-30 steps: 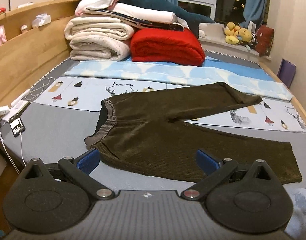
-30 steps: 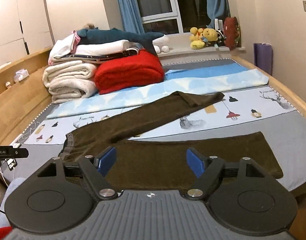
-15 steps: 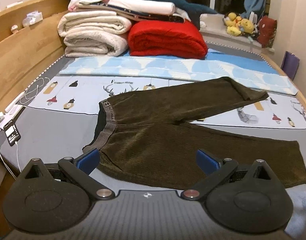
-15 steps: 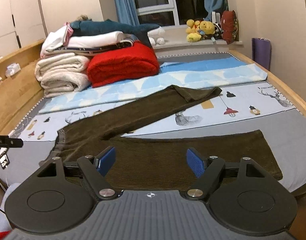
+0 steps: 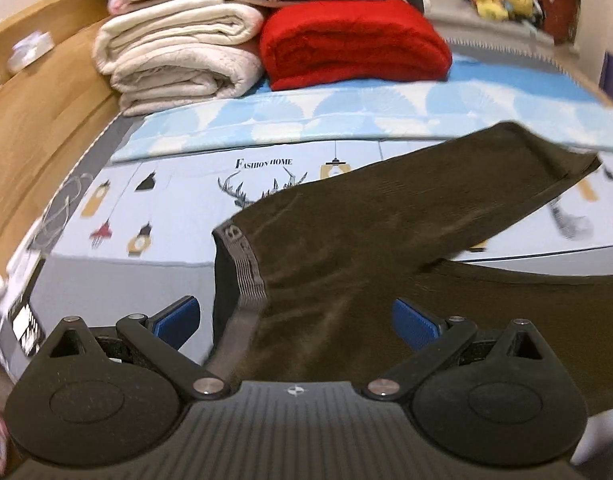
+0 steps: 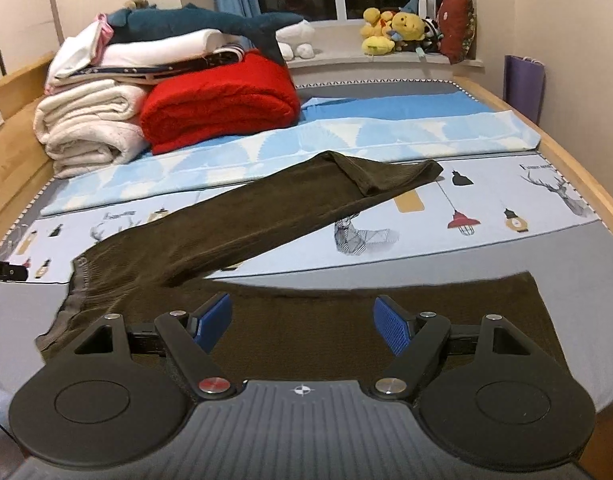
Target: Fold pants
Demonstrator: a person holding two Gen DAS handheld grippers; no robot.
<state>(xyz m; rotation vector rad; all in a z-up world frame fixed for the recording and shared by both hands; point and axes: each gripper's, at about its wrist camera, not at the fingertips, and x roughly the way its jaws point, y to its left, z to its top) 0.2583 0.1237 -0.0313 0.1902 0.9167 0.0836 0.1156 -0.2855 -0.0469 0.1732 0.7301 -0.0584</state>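
1. The dark olive-brown corduroy pants [image 5: 346, 264] lie spread on the bed's grey mattress cover [image 6: 446, 268], waistband toward the wooden side rail [image 5: 34, 128], one leg angled away across the pale printed sheet [image 6: 486, 200], the other running along the near edge.

2. The left gripper [image 5: 294, 320] has its jaws wide apart, gripping nothing. Its blue fingertips [image 5: 176, 318] now straddle the grey elastic waistband [image 5: 246, 276]: one pad sits over bare mattress just beside the waistband, the other over the seat of the pants.

3. Compared with a second ago, the left wrist view has closed in considerably. The waistband, earlier well ahead of the fingers, now reaches down between them, and the pants fill most of the lower frame. The picture is slightly blurred.

4. The right gripper [image 6: 302, 324] is likewise spread open and empty, poised above the near leg of the pants [image 6: 386, 300].

5. The right wrist view has also drawn closer since the earlier frames, though less: the near leg now sits higher between the pads and the far cuff [image 6: 390, 174] looks larger.

6. The pants themselves have not shifted; legs and waistband keep the same layout.

7. At the head of the bed, the folded red fleece blanket [image 6: 222, 108] rests beside the stacked cream blankets [image 6: 86, 128].
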